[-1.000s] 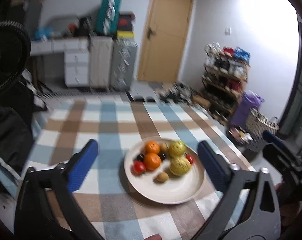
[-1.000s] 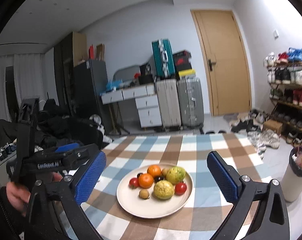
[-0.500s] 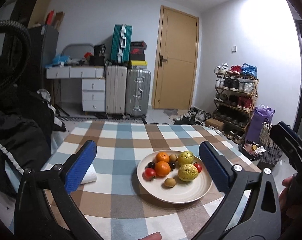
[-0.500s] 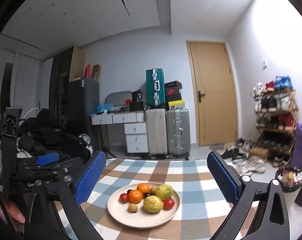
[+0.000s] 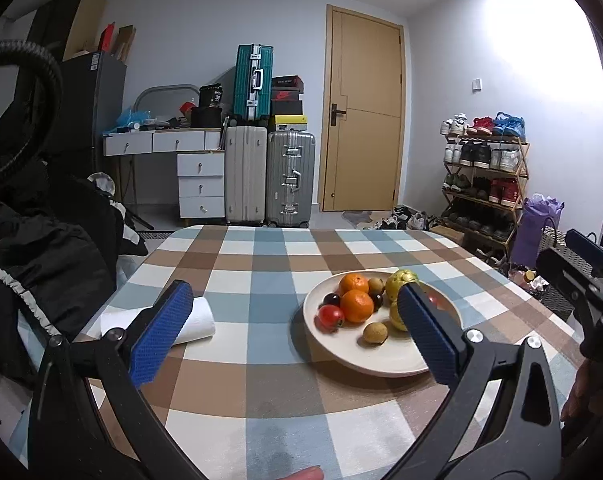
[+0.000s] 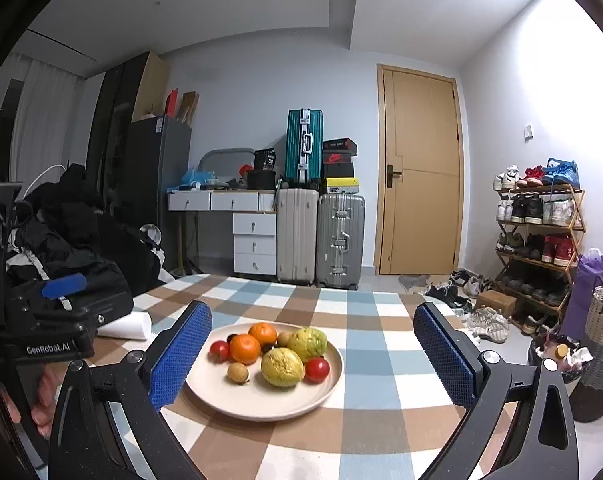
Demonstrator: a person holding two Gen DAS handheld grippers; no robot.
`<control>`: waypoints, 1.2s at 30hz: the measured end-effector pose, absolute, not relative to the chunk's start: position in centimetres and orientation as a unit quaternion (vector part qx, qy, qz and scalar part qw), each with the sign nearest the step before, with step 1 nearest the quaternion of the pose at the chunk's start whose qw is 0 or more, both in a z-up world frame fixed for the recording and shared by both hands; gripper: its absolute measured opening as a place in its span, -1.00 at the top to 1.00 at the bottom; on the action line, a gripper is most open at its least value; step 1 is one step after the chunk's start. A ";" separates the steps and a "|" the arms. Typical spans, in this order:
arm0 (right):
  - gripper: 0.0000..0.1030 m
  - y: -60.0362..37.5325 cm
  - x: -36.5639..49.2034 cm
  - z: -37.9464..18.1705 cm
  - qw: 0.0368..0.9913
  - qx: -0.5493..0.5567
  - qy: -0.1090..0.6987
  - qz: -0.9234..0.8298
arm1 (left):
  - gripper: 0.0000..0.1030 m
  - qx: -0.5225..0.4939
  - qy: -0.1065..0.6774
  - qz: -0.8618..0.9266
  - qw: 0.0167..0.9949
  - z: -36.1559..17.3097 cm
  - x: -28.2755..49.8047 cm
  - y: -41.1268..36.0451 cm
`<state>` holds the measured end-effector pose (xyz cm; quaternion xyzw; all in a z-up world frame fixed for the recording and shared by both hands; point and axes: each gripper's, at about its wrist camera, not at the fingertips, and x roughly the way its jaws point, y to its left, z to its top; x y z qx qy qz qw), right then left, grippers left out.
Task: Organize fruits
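Lettering "GenRobot.AI" marks left claw (image 6: pixel 63 286) (near plate (image 6: pixel 237 404)).

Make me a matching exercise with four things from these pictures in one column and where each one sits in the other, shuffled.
Things:
1. oranges
2. paper roll
3. teal suitcase
4. sneakers

Places:
A. stacked above the white suitcase
B. on the wooden rack by the right wall
C. in the beige plate
D. lying on the checked tablecloth, left of the plate

Pairs: 1-C, 2-D, 3-A, 4-B
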<state>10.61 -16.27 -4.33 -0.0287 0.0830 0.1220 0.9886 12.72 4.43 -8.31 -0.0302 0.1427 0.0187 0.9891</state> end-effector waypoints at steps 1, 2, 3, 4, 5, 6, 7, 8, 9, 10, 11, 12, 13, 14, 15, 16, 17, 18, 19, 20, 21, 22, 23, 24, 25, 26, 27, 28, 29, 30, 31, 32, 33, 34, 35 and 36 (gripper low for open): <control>-1.00 -16.3 10.7 -4.7 0.988 -0.030 0.087 0.123 | -0.98 -0.030 0.144 0.021 0.989 -8.6 12.9 4.5; -1.00 -16.3 10.8 -4.9 0.988 -0.033 0.090 0.124 | -0.98 -0.030 0.147 0.020 0.988 -8.8 13.0 4.5; -1.00 -16.2 11.0 -5.2 0.987 -0.039 0.095 0.123 | -0.98 -0.027 0.149 0.020 0.988 -9.3 13.1 4.5; -1.00 -16.1 11.2 -5.4 0.987 -0.041 0.100 0.122 | -0.98 -0.024 0.149 0.022 0.988 -9.4 13.3 4.5; -1.00 -16.1 11.2 -5.5 0.986 -0.041 0.103 0.124 | -0.98 -0.020 0.150 0.024 0.988 -9.7 13.3 4.4; -1.00 -16.1 11.3 -5.5 0.985 -0.041 0.104 0.128 | -0.98 -0.020 0.152 0.022 0.988 -9.9 13.5 4.4; -1.00 -16.0 11.4 -5.6 0.985 -0.041 0.106 0.130 | -0.98 -0.019 0.153 0.021 0.988 -10.0 13.7 4.3; -1.00 -15.9 11.6 -5.7 0.984 -0.041 0.110 0.133 | -0.98 -0.017 0.154 0.021 0.988 -10.0 13.9 4.3; -1.00 -15.9 11.7 -5.7 0.984 -0.040 0.114 0.134 | -0.98 -0.016 0.157 0.019 0.987 -10.2 14.0 4.2; -1.00 -15.9 12.1 -5.8 0.982 -0.039 0.122 0.136 | -0.98 -0.015 0.161 0.016 0.987 -10.2 14.0 4.3; -1.00 -16.0 12.5 -6.1 0.981 -0.037 0.133 0.135 | -0.98 -0.014 0.165 0.014 0.986 -10.1 14.3 4.2; -1.00 -16.0 13.0 -6.3 0.980 -0.035 0.145 0.133 | -0.98 -0.012 0.166 0.014 0.986 -10.3 14.3 4.1; -1.00 -16.0 13.5 -6.5 0.978 -0.032 0.158 0.133 | -0.98 -0.010 0.164 0.015 0.986 -10.1 14.3 4.1; -1.00 -16.2 14.1 -6.8 0.975 -0.026 0.174 0.134 | -0.98 -0.008 0.159 0.016 0.987 -10.2 14.2 4.1; -1.00 -16.3 14.3 -6.9 0.975 -0.022 0.178 0.131 | -0.98 -0.006 0.158 0.015 0.987 -10.2 14.2 4.0; -1.00 -16.5 14.4 -6.9 0.976 -0.017 0.176 0.128 | -0.98 -0.006 0.160 0.014 0.987 -10.2 14.4 4.0; -1.00 -16.7 14.3 -6.8 0.976 -0.016 0.174 0.128 | -0.98 -0.007 0.161 0.014 0.987 -10.1 14.5 3.9; -1.00 -16.5 14.2 -6.9 0.977 -0.020 0.170 0.128 | -0.98 -0.009 0.162 0.014 0.987 -10.2 14.6 4.0; -1.00 -16.5 14.2 -6.8 0.976 -0.022 0.171 0.131 | -0.98 -0.009 0.162 0.014 0.987 -10.2 14.6 4.1; -1.00 -16.4 14.3 -6.9 0.976 -0.022 0.172 0.132 | -0.98 -0.008 0.161 0.014 0.987 -10.1 14.7 4.1; -1.00 -16.5 14.4 -6.9 0.976 -0.021 0.172 0.132 | -0.98 -0.008 0.160 0.014 0.987 -10.2 14.7 4.1; -1.00 -16.4 14.4 -6.8 0.976 -0.021 0.172 0.132 | -0.98 -0.008 0.160 0.012 0.987 -10.1 14.8 4.2; -1.00 -16.3 14.5 -6.9 0.976 -0.021 0.172 0.132 | -0.98 -0.008 0.160 0.010 0.987 -10.0 14.9 4.2; -1.00 -16.2 14.6 -6.9 0.976 -0.021 0.172 0.133 | -0.98 -0.007 0.161 0.009 0.987 -10.2 15.1 4.3; -1.00 -16.3 14.6 -6.8 0.976 -0.022 0.172 0.133 | -0.98 -0.006 0.160 0.009 0.987 -9.9 14.8 4.1; -1.00 -16.4 14.7 -6.8 0.976 -0.021 0.172 0.132 | -0.98 -0.007 0.161 0.007 0.987 -10.0 14.9 4.2; -1.00 -16.4 14.5 -6.8 0.976 -0.020 0.172 0.132 | -0.98 -0.008 0.162 0.006 0.987 -10.0 15.0 4.1; -1.00 -16.3 14.6 -6.9 0.976 -0.020 0.172 0.133 | -0.98 -0.008 0.161 0.006 0.987 -9.9 15.1 4.1; -1.00 -16.4 14.7 -6.9 0.976 -0.020 0.172 0.133 | -0.98 -0.008 0.161 0.006 0.987 -9.9 15.1 4.1; -1.00 -16.4 14.6 -6.9 0.976 -0.020 0.171 0.132 | -0.98 -0.008 0.161 0.006 0.987 -10.0 15.1 4.1; -1.00 -16.4 14.7 -6.9 0.976 -0.020 0.171 0.132 | -0.98 -0.008 0.161 0.006 0.987 -10.0 15.3 4.1; -1.00 -16.4 14.6 -6.8 0.976 -0.020 0.172 0.132 | -0.98 -0.008 0.161 0.005 0.987 -9.9 15.1 4.1; -1.00 -16.4 14.5 -6.8 0.976 -0.020 0.172 0.132 | -0.98 -0.008 0.161 0.006 0.987 -9.9 15.0 4.1; -1.00 -16.4 14.7 -6.9 0.976 -0.020 0.172 0.132 | -0.98 -0.008 0.162 0.006 0.987 -10.0 15.2 4.1; -1.00 -16.4 14.5 -6.8 0.976 -0.020 0.172 0.132 | -0.98 -0.007 0.161 0.006 0.987 -9.9 15.0 4.0; -1.00 -16.4 14.7 -6.9 0.976 -0.020 0.172 0.132 | -0.98 -0.006 0.161 0.006 0.987 -9.9 15.0 4.1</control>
